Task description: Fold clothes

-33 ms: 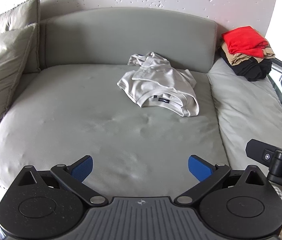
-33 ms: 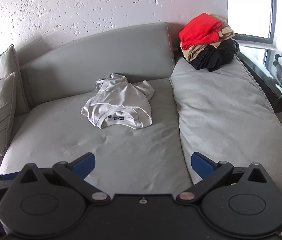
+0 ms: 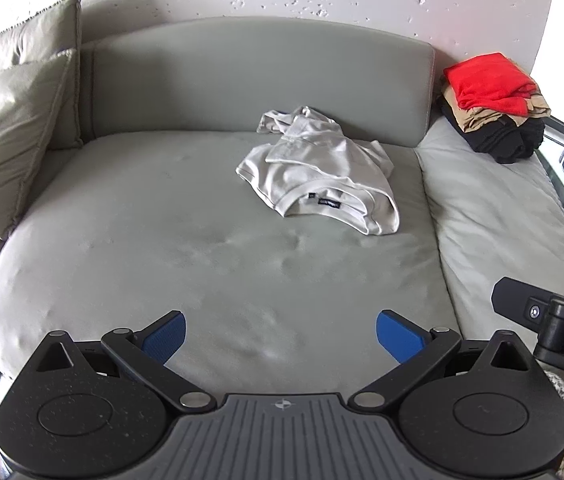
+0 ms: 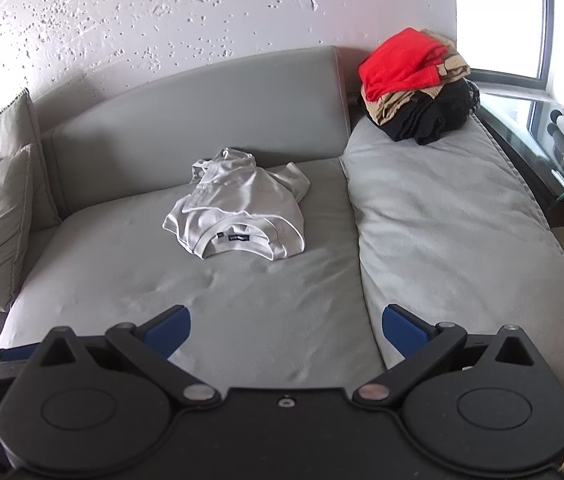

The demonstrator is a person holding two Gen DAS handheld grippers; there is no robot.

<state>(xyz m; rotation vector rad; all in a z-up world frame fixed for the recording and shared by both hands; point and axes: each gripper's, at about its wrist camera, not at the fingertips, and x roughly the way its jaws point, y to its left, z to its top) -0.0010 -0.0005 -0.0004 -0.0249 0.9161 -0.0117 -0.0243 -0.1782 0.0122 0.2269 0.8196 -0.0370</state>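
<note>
White crumpled shirt (image 3: 318, 176), one; open grippers, two.

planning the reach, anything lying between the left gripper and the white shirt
Nothing: only bare grey cushion lies between the open left gripper and the crumpled white shirt, seen in the left wrist view.

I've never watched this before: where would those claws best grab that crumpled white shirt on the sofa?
Probably at the collar edge of the white shirt, one claw on each side of the neck opening, coming from the near side. The collar faces the left claw and right claw, lies flat and exposed, while the far end is bunched up.
</note>
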